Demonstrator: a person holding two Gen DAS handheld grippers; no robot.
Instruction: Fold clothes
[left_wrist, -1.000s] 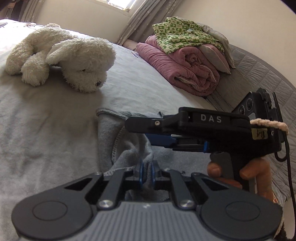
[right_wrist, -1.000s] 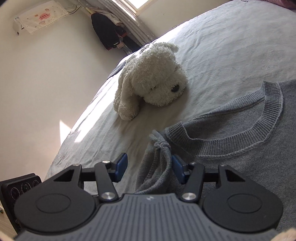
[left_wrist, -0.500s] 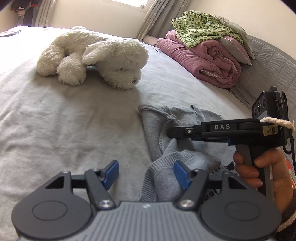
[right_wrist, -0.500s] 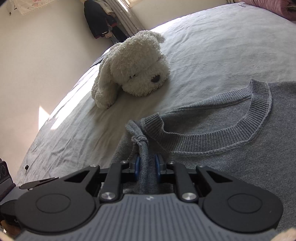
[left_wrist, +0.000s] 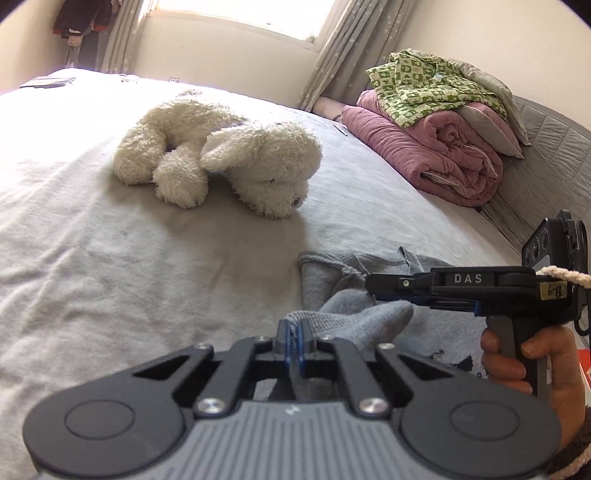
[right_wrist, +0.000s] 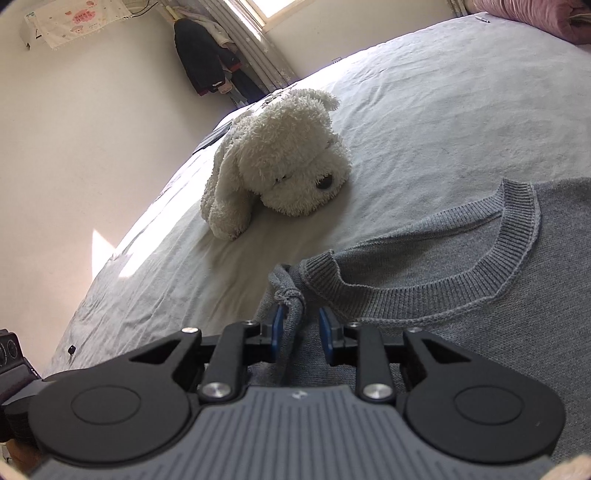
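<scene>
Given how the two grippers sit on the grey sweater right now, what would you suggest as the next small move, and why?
Probably shut the right gripper on the fabric fold between its parted blue pads. The left gripper already pinches the grey sweater, so both need a hold before lifting to fold.

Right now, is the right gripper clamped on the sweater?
No, the right gripper is open, its blue pads either side of a sweater fold.

Grey knit sweater (right_wrist: 461, 280) with ribbed crew collar, lying mostly flat on the bed (right_wrist: 424, 110), one bunched fold raised.
</scene>
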